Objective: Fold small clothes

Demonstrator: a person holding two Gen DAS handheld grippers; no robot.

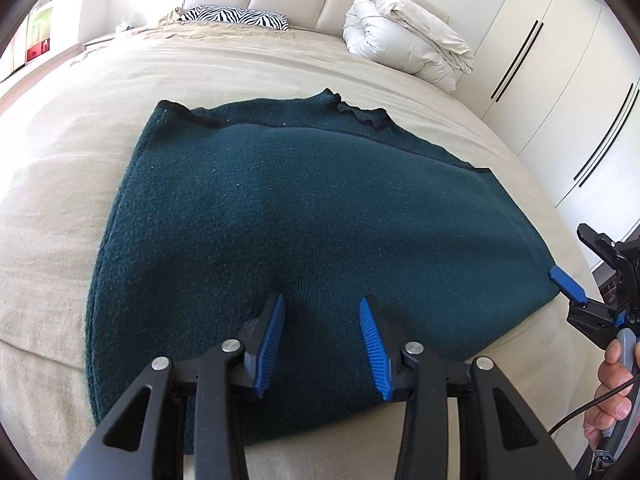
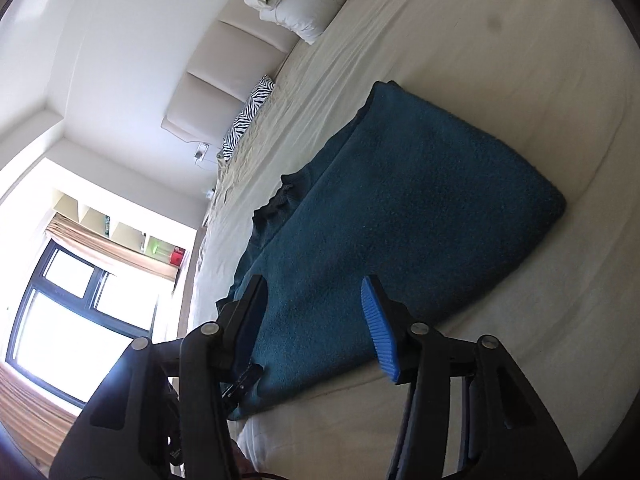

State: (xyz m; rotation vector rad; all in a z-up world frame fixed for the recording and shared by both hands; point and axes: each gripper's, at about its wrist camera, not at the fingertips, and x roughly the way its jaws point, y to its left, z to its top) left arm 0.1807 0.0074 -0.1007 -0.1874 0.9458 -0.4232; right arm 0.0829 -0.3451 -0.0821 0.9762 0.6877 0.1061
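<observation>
A dark teal knitted sweater (image 1: 304,216) lies folded flat on the beige sheet of the bed (image 1: 80,152), its black-trimmed collar turned toward the headboard. The left gripper (image 1: 322,304) hovers over the near edge, blue ribbed pads spread, fabric beneath but nothing pinched. At the sweater's right corner sits the right gripper (image 1: 576,264), a hand (image 1: 612,392) on its handle; its jaws are parted too, gripping nothing. A rolled white duvet (image 1: 404,36) and a zebra-print pillow (image 1: 236,16) rest far back.
</observation>
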